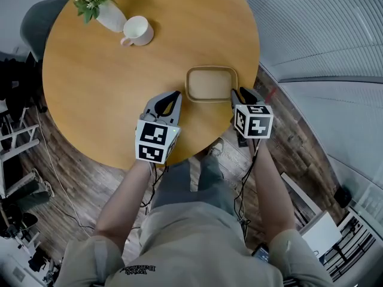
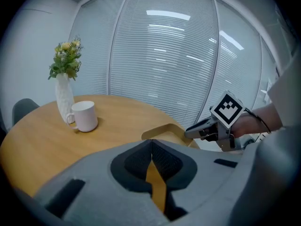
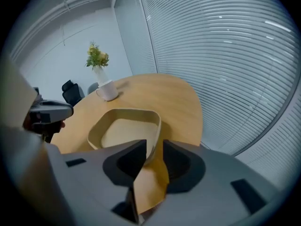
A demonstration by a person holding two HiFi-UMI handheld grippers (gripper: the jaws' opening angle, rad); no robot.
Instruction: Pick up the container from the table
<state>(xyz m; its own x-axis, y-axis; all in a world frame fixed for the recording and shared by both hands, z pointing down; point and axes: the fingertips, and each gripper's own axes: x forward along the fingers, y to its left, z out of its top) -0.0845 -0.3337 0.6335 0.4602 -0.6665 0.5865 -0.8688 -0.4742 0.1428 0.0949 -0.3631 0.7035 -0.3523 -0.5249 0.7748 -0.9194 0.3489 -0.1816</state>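
From the head view, my left gripper [image 1: 172, 95] sits just left of the container [image 1: 210, 84], a shallow, tan tray with rounded corners, empty, near the table [image 1: 108, 94] edge. My right gripper [image 1: 238, 93] is at its right rim.

In the left gripper view, my jaws are pressed together on nothing, and the container [image 2: 165, 132] lies ahead to their right.

In the right gripper view, my jaws stand apart, straddling the container's [image 3: 123, 126] near corner wall.
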